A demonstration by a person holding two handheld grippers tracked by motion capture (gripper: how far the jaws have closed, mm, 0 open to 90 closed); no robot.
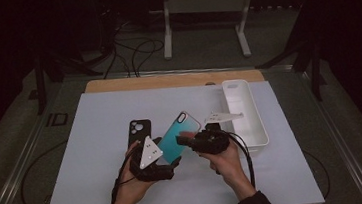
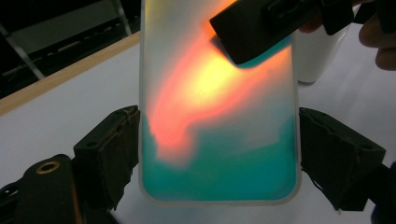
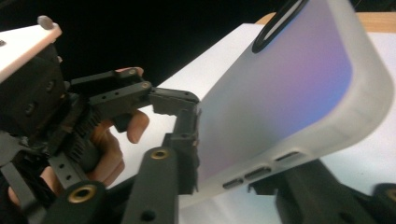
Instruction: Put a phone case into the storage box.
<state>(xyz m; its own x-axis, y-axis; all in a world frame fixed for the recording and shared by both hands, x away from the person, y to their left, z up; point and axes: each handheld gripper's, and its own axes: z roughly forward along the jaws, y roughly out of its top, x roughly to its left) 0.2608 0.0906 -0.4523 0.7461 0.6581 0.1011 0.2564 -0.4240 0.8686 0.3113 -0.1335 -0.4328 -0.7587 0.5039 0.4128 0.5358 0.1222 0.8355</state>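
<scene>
Nearest, two forearms in dark sleeves come in from the near edge of the white mat [image 1: 92,191]. Left hand [image 1: 129,185] holds the left gripper [image 1: 166,156], near centre, grey three-cornered plate on top. In the left gripper view its two black jaws press the long edges of the phone case [image 2: 219,116], one on each side, so it is clamped across the case's width at the lower end. The case is see-through, teal low down, orange and yellow higher up, held off the mat and tilted, camera cut-out at the far end.

Right hand [image 1: 227,160] holds the right gripper [image 1: 185,138] just right of the left one. Its jaws are clamped on the case's right edge; in the right gripper view one jaw lies on the frosted back, the other under the rim by the button slots. From the left gripper view, a black finger [image 2: 254,32] of it overlaps the case's upper right.

Farther left, a black phone case [image 1: 138,131] lies flat on the mat, just beyond the left hand.

Far right, a long white tray [image 1: 259,124] sits on the mat, end-on toward the far edge. Behind the mat, a wooden table edge [image 1: 172,80], then cables and a white stand [image 1: 205,9] on the floor.
</scene>
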